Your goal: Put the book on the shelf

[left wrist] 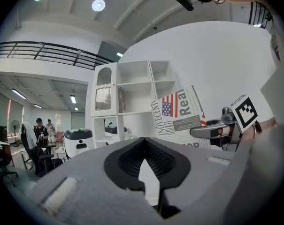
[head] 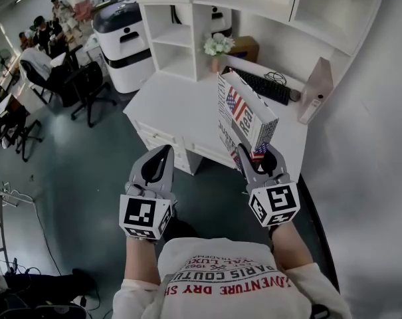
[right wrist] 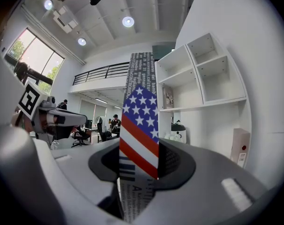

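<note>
Hidden book [head: 247, 111] corner between right tongs [head: 260, 155]

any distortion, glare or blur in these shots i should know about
Left gripper view: fisheye, shelf bows, dark corners, ceiling lights flare. Right gripper view: same bending, window glares, book looms close. Head view: evenly lit, fairly sharp, edges curved.

An open-plan office is shown. Black swivel chairs [head: 88, 88] are drawn up at desks where seated people [head: 44, 38] are gathered. A black computer keyboard [head: 264, 85] is laid on a white desk with drawers [head: 174, 111] backed by a white cubby shelf unit [head: 177, 42]. A black-railed mezzanine [left wrist: 48, 50] is seen under round ceiling lights [left wrist: 98, 4].
</note>
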The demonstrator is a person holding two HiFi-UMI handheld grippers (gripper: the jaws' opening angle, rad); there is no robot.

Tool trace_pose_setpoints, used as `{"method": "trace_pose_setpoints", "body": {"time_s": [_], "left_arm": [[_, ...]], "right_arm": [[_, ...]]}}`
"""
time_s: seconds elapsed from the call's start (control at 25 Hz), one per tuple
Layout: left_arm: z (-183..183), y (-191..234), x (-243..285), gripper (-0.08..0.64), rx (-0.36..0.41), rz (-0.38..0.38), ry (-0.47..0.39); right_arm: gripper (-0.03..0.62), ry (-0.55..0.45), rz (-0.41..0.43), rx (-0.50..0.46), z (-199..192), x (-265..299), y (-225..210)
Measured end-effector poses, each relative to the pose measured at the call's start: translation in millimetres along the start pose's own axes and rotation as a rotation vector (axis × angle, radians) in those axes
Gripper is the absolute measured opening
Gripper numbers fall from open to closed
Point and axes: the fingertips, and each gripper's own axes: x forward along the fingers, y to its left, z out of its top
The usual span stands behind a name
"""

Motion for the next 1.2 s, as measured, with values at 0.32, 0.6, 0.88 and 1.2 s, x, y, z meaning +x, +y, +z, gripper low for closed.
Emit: {"method": "trace_pose_setpoints", "body": {"time_s": [0.32,0.6,0.88,1.2], "left_arm": [[1.0,74.2,87.1,0.005,0.026,-0.124,-0.042],[7.8,162.3,174.3,0.005,0.013,-0.28,-0.049],[28.2,234.7,246.3,0.005,0.033,-0.444,-0.098],[50.8,268.3,301.8,0.005,0.026,-0.586,-0.159]], "right_arm": [[0.15,-0.016,-0.111,-0.011,6.1,93.5,-13.8],[0.15,-0.011,-0.287,-0.008,29.2,189.5,-24.5],[0.15,-0.058,-0.477,-0.042,73.1,265.2,-34.9],[0.15,-0.086,-0.615,-0.119,130.8,318.9,-56.4]]}}
